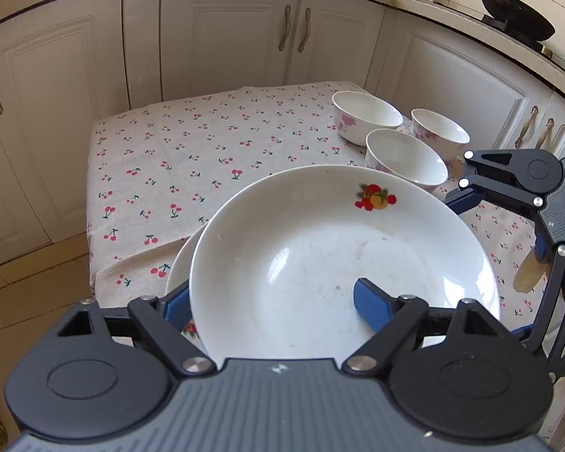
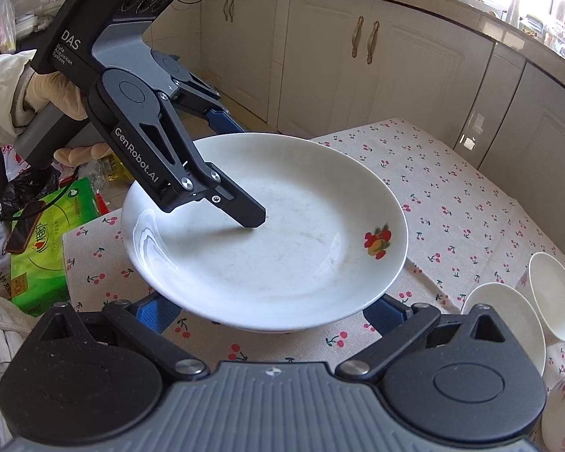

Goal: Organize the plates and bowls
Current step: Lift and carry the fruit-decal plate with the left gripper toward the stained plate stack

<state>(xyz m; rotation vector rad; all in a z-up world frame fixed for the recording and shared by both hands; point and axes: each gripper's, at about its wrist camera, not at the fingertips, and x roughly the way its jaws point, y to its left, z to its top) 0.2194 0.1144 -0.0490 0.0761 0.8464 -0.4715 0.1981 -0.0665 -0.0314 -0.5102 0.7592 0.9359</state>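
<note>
Left gripper (image 1: 278, 301) clamps plate (image 1: 320, 241) rim, maybe two stacked. Right gripper (image 2: 271, 312) jaws wide, straddling plate underside; grip unclear. Bowls (image 1: 406, 156) beside.

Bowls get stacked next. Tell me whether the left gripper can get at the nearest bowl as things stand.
Probably not: the left gripper is clamped on the plate, which also lies between it and the nearest bowl.

Left gripper (image 1: 271, 295) clamped, angled downward; right gripper (image 2: 267, 312) seemingly open.
</note>
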